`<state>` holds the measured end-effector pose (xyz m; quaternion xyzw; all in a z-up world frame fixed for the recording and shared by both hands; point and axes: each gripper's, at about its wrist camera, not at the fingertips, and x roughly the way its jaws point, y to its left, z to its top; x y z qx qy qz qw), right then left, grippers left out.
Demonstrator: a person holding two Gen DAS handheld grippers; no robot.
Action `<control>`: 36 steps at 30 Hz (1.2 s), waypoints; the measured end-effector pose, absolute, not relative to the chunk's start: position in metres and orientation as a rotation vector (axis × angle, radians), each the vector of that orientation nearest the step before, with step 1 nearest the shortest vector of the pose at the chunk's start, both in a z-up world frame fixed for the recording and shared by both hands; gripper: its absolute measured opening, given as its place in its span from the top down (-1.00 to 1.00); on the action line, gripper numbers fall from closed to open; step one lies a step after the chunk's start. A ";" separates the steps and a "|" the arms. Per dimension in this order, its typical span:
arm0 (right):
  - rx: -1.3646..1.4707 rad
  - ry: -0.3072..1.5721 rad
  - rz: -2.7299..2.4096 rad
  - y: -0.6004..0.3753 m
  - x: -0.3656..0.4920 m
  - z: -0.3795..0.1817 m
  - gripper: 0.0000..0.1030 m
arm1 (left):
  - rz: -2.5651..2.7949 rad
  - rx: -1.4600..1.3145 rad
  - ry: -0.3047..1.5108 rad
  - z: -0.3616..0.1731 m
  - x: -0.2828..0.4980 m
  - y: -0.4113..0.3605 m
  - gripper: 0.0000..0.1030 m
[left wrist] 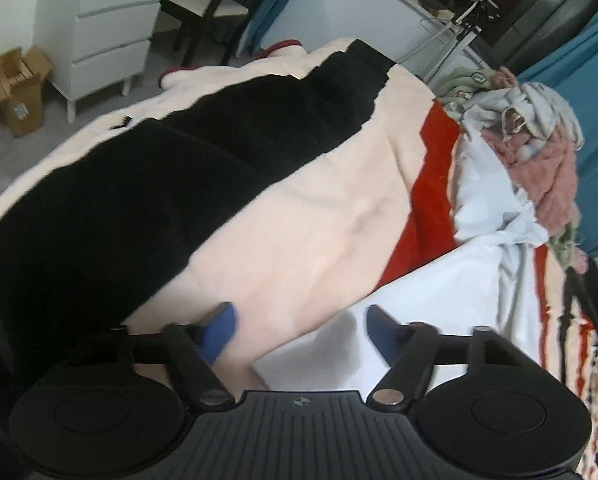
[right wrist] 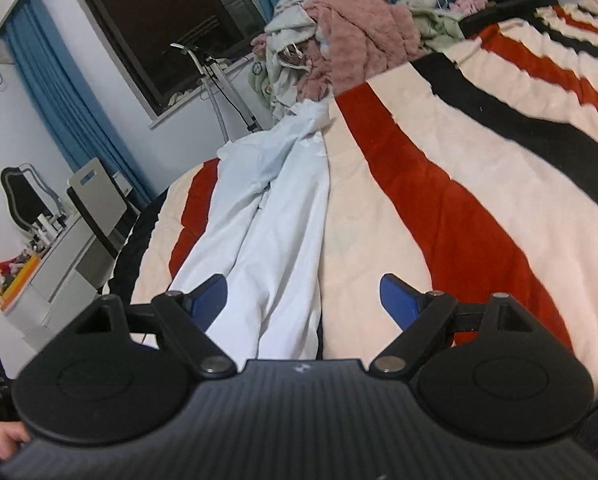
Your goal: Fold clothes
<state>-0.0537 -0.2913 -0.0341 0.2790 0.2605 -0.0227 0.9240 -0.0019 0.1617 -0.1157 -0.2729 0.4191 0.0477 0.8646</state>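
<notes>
right gripper [right wrist: 303,300]: fingers apart, empty | white garment [right wrist: 275,216]: flat on striped blanket [right wrist: 479,184]

A bed is carrying everything, a striped blanket [right wrist: 479,168] of cream, red and black lying across it. A pale blue garment [right wrist: 275,216] is lying flat along one edge, and a heap of clothes [right wrist: 351,36] is sitting at the far end.

No legible text or labels.

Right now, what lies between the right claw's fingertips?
The pale blue garment's near end and bare striped blanket, per the right wrist view; the right claw is open.
</notes>
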 end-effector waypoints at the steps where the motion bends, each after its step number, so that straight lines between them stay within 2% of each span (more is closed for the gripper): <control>1: 0.589 0.542 -0.052 -0.294 -0.053 -0.036 -0.64 | 0.105 -0.569 0.883 -0.115 -0.004 0.161 0.02; 10: 0.719 0.587 -0.111 -0.315 -0.054 -0.049 -0.65 | 0.056 -0.517 0.931 -0.108 -0.013 0.146 0.19; 12: 0.728 0.585 -0.115 -0.316 -0.056 -0.050 -0.65 | 0.065 -0.521 0.917 -0.105 -0.017 0.147 0.77; 13: 0.729 0.583 -0.113 -0.316 -0.057 -0.050 -0.65 | 0.070 -0.523 0.910 -0.103 -0.019 0.148 0.86; 19: 0.732 0.566 -0.111 -0.319 -0.064 -0.048 -0.65 | 0.097 -0.535 0.868 -0.091 -0.031 0.153 0.90; 22: 0.740 0.562 -0.121 -0.322 -0.068 -0.047 -0.65 | 0.099 -0.465 0.726 -0.061 -0.055 0.149 0.90; 26: 0.738 0.556 -0.129 -0.322 -0.069 -0.045 -0.65 | 0.021 -0.165 0.462 -0.017 -0.103 0.107 0.91; 28: 0.730 0.558 -0.123 -0.321 -0.068 -0.045 -0.65 | -0.104 -0.006 0.414 -0.010 -0.125 0.076 0.91; 31: 0.728 0.569 -0.114 -0.321 -0.067 -0.046 -0.65 | -0.335 0.162 0.457 -0.015 -0.150 0.031 0.91; 36: 0.789 0.631 -0.063 -0.324 -0.062 -0.054 -0.66 | -0.568 0.314 0.692 -0.060 -0.155 -0.018 0.90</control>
